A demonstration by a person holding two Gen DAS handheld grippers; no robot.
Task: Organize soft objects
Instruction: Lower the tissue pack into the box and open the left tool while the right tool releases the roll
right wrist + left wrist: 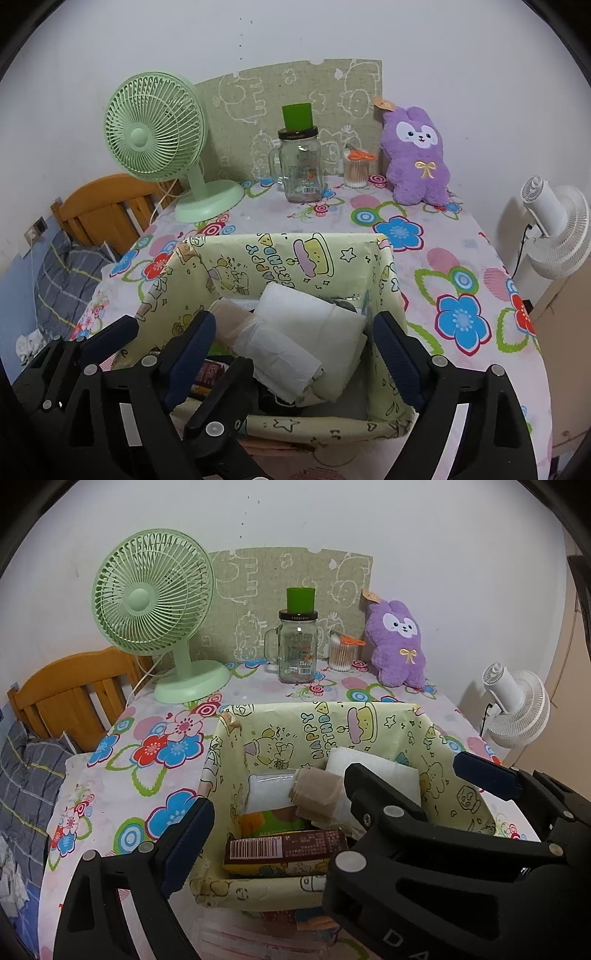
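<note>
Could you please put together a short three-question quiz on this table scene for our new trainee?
1. True or false: the purple plush already lies inside the yellow box.
2. What stands on the glass jar? A) green cup B) cotton swabs C) white fan
3. Are the jaws of the right gripper open or shut?

Key: 1 false, it sits at the back of the table; 2 A, the green cup; 3 open, holding nothing.

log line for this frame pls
left gripper: open, empty, over box | right gripper: open, empty, over box | yellow box: holds white rolled cloth, beige stocking | purple plush: on table, outside box
</note>
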